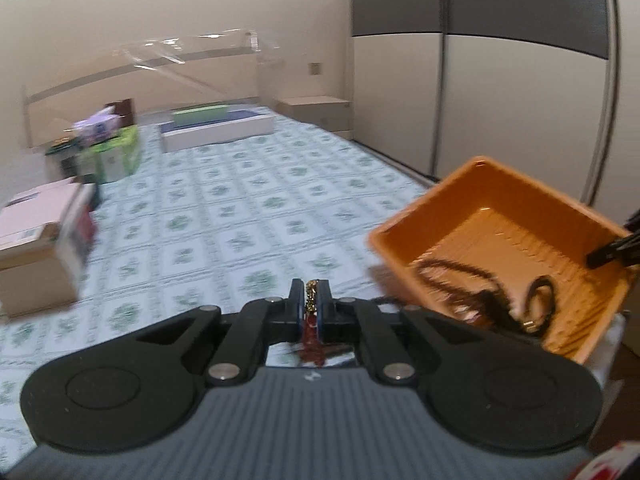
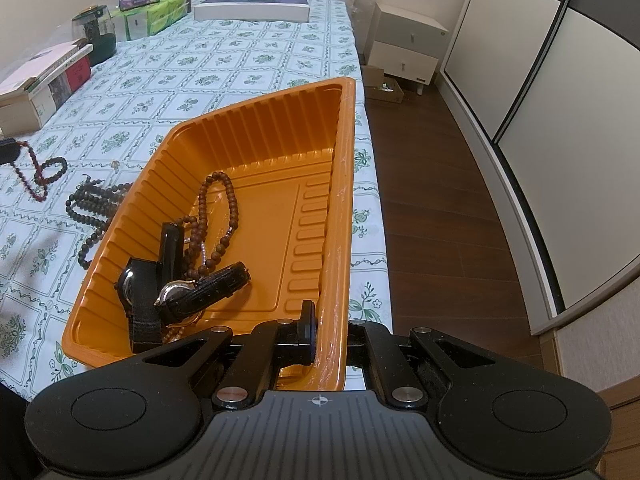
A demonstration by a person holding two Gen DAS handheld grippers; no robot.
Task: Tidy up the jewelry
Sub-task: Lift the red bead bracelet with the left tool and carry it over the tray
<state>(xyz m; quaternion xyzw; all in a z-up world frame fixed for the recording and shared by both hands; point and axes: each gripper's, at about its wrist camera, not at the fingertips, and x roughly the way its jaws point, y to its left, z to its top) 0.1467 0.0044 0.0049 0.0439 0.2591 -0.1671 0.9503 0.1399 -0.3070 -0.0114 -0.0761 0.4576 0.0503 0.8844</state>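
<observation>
A light, limp red bead strand [image 1: 311,334], best pinched mid-length, is held clamped in the left gripper [image 1: 311,300] beside the orange tray [image 2: 256,128], whose thin flexible rim is pinched by the right gripper [image 2: 326,332].

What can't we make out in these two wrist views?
- Left wrist view: the piece in the left gripper shows only a gold and red strip; the jaws cover the rest.
- Left wrist view: tray contents are motion-blurred.
- Right wrist view: the right gripper is clamped on the orange tray wall, which hides the outer finger.
- Right wrist view: the red bead strand is cut off by the left edge.
</observation>
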